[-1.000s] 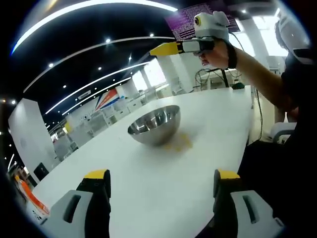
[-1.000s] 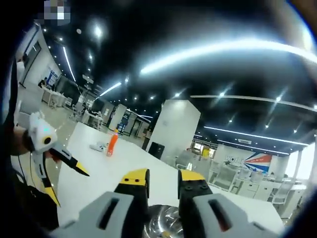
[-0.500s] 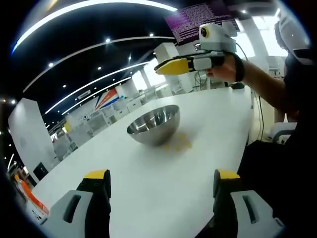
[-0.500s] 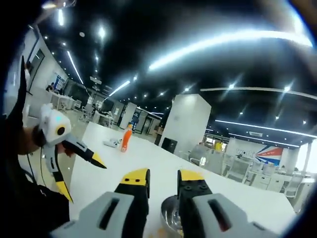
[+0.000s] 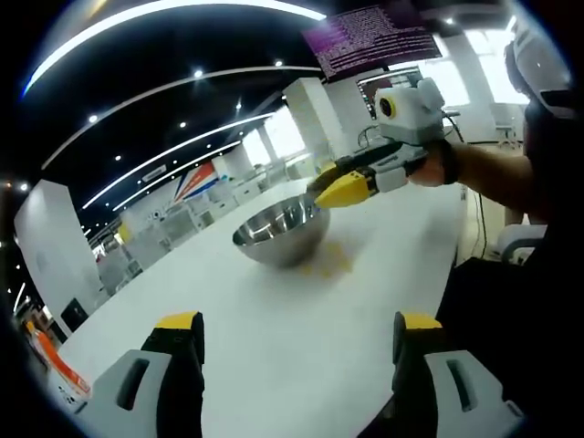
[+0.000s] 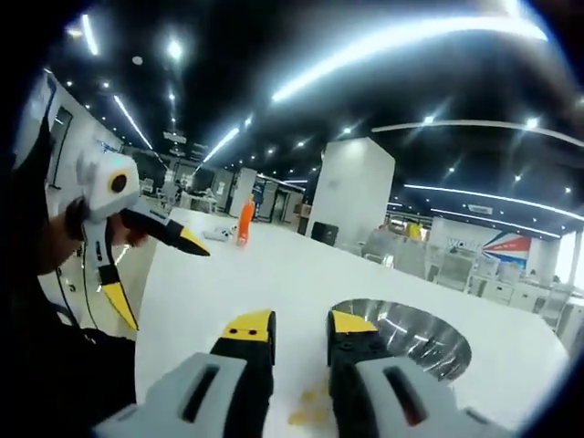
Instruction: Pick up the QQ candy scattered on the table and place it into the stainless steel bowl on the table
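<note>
Left gripper view: left tongs spread wide over the white tabletop, nothing between the jaws. Round stainless steel bowl sits well ahead of them; scattered yellow QQ candy lies just beside the bowl, on its near right. Right tongs hang over the bowl's right rim; their spacing is not legible here.

Right gripper view: right tongs narrow, gap slim, nothing seen gripped. Candy on the tabletop just under the tips, bowl ahead right. Orange bottle far ahead left.
</note>
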